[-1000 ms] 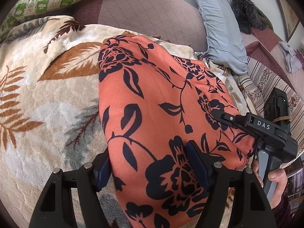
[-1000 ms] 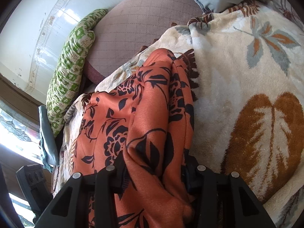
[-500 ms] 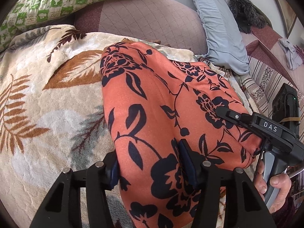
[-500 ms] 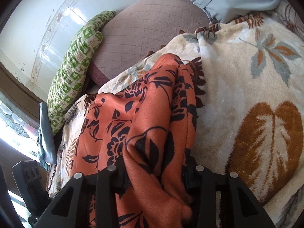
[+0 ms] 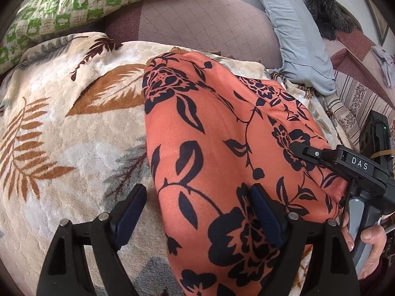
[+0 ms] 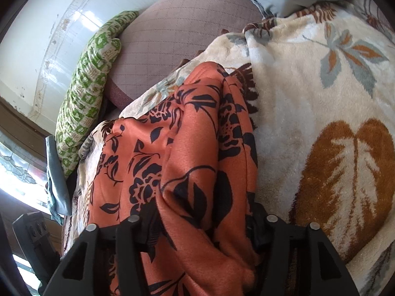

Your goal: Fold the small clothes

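My left gripper [image 5: 197, 212] has just spread wide, my right gripper [image 6: 201, 219] has just eased around a bunched fold of the soft, slippery orange black-flowered garment [image 5: 222, 148] on the cream leaf-patterned fleece blanket [image 5: 61, 148] (I'd pinch its hemmed edge).

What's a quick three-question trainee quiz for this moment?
1. True or false: the cloth lies on a bare wooden table.
2. The print on the cloth is: A black flowers, B white dots, C green checks?
3. Fill in: the jaws of the left gripper stand ____.

Key: 1 false, it lies on the blanket. 2 A. 3 open; they have just been opening, with the cloth's edge between them.
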The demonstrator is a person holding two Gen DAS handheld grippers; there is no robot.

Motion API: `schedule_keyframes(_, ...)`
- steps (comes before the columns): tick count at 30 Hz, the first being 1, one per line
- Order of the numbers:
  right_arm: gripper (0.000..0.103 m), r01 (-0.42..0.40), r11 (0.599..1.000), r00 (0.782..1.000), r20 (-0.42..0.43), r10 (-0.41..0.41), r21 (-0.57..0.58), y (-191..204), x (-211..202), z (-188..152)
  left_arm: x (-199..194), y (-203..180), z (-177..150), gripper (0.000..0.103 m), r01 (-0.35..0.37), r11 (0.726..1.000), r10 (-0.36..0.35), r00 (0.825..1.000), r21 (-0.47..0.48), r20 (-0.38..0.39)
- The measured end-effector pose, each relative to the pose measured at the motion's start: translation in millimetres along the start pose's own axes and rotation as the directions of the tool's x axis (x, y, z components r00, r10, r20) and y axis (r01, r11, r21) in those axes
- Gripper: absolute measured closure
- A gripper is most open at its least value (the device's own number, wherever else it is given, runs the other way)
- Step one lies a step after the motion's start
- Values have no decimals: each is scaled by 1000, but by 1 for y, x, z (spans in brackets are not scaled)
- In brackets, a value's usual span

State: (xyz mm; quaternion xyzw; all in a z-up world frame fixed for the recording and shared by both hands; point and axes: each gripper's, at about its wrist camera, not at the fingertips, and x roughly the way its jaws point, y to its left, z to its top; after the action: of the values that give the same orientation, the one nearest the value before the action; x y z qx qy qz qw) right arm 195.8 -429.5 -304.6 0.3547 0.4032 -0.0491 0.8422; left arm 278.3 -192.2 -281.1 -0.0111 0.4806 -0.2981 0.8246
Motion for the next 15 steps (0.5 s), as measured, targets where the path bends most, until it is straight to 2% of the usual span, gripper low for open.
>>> schedule_keyframes(3, 36, 0, 1000, 1000, -7, 0, -7, -1, 5, -1, 2, 3, -1, 17, 26, 999, -26, 1000, -24, -3)
schedule_keyframes(5, 35, -3, 1000, 1000, 1, 3, -21, 0, 5, -2, -1, -1, -3, 25, 30, 1000, -30, 999, 0, 14)
schedule_keyframes(6, 35, 2, 999, 1000, 2, -2, -33, 2, 5, -2, -2, -4, -3, 35, 42, 999, -43, 999, 16, 18)
schedule_keyframes(9, 44, 8, 998, 1000, 27, -7, -70, 10, 2, -5, -5, -12, -2, 40, 11, 999, -13, 999, 49, 36)
schedule_keyframes(13, 56, 28, 993, 997, 69, -21, -113, 21, -7, -5, -10, -13, 0, 53, 7, 999, -9, 999, 54, 50)
schedule_keyframes(15, 60, 17, 993, 996, 89, -6, -117, 24, -13, -4, -14, -15, 0, 55, -1, 998, -3, 998, 68, 58)
